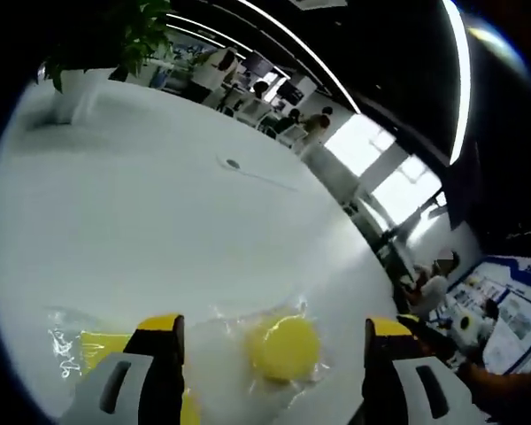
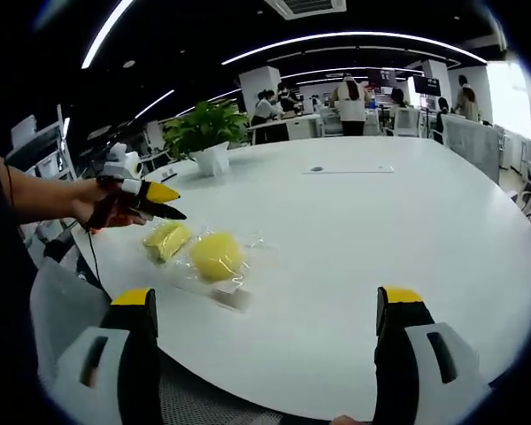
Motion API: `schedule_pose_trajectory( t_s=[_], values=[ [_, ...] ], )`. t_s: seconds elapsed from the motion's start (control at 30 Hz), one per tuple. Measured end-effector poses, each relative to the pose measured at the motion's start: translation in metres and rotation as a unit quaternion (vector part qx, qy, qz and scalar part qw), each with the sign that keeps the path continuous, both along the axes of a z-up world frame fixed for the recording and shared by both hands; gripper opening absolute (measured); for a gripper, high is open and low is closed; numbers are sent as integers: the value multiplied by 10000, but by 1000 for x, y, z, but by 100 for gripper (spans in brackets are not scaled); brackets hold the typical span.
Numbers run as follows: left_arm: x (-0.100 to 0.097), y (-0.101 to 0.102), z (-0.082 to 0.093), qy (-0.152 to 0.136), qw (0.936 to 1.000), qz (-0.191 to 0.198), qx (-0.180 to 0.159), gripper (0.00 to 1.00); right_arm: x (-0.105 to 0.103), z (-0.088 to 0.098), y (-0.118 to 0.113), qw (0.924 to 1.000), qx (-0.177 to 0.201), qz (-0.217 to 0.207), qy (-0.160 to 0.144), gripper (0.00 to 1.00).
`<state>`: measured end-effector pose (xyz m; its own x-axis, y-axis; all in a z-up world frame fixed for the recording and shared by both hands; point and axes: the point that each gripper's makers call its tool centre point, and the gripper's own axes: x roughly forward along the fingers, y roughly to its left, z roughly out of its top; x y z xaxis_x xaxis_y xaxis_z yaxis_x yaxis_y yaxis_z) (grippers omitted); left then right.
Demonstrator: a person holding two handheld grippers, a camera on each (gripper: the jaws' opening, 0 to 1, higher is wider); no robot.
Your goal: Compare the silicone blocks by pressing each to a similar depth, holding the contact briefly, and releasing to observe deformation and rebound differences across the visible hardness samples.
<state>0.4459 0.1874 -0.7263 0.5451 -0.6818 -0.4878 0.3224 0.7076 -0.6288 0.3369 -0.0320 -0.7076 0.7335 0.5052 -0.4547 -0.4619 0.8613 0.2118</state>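
Two yellow silicone blocks in clear plastic wrap lie on the white table. The round block [image 1: 283,347] [image 2: 216,255] sits between and just beyond my left gripper's [image 1: 274,335] open jaws. The flatter block [image 1: 102,347] [image 2: 165,239] lies to its left, partly hidden behind the left jaw. In the right gripper view the left gripper [image 2: 162,202], held by a hand, hovers above and behind the blocks. My right gripper [image 2: 267,305] stands open, nothing between its jaws, well short of the blocks near the table's front edge.
The big white table [image 2: 363,221] stretches away with a cable port [image 2: 316,168] [image 1: 233,163] near its middle. A potted plant [image 2: 205,135] [image 1: 93,66] stands at the far side. People and desks fill the office behind.
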Motion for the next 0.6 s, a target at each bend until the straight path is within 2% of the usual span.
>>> schedule_pose_trajectory(
  t_s=[0.13,0.33,0.5,0.6],
  values=[
    [0,-5,-11,272,9996,24,30,76,0,0,-1,10000,-16,-23,-5,96],
    [3,-10,-23,640,9977,184,-105,74,-3,-1,-1,10000,-20,15,33,96],
    [6,-4,-40,926,9942,508,-208,56,-5,0,-1,10000,-8,10,42,96],
    [6,-6,-45,1050,9925,550,-308,52,-6,-3,0,10000,-21,32,71,96]
  ],
)
